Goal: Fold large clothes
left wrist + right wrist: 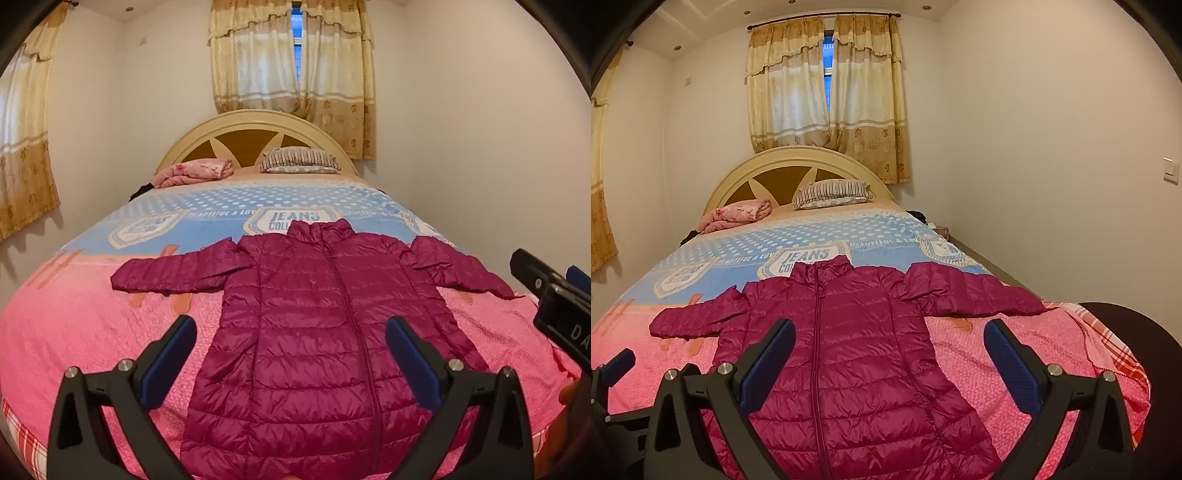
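A magenta quilted puffer jacket (317, 332) lies flat on the bed, zipped, front up, collar toward the headboard, both sleeves spread sideways. It also shows in the right wrist view (849, 354). My left gripper (291, 354) is open and empty, hovering above the jacket's lower body. My right gripper (890, 354) is open and empty, above the jacket's right side near the hem. The right gripper's body shows at the left wrist view's right edge (554, 299). The left gripper shows at the right wrist view's lower left (613, 373).
The bed has a pink and blue cover (92, 332). A folded pink blanket (195, 171) and a striped pillow (299, 160) lie by the curved headboard (255, 125). Walls stand close on both sides. Curtained windows (827, 88) are behind.
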Action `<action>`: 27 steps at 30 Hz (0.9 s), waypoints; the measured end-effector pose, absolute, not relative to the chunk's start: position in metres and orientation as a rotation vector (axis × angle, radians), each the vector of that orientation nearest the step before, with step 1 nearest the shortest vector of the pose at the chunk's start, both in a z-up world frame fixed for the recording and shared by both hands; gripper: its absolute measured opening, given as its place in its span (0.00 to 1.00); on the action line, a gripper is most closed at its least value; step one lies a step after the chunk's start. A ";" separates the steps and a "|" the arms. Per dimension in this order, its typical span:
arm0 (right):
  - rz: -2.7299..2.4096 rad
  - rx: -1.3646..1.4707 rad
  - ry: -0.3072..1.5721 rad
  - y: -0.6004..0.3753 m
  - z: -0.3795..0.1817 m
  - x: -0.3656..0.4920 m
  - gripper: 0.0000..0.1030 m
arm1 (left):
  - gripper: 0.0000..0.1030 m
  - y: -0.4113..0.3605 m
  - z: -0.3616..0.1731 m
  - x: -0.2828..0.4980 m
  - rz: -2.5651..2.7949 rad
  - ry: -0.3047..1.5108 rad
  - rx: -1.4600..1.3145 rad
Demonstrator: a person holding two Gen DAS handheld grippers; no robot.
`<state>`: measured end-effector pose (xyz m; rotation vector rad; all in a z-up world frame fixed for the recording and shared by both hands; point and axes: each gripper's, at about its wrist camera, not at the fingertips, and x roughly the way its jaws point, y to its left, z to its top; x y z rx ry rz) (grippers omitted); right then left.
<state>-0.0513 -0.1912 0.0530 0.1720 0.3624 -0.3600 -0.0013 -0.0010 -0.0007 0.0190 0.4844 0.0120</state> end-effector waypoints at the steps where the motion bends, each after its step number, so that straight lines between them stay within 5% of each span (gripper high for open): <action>1: -0.360 0.171 0.360 -0.191 0.053 -0.051 0.99 | 1.00 -0.002 -0.001 -0.002 0.012 0.485 0.018; 27: -0.353 0.170 0.377 -0.187 0.052 -0.052 0.99 | 1.00 -0.001 -0.004 -0.004 -0.066 0.497 -0.025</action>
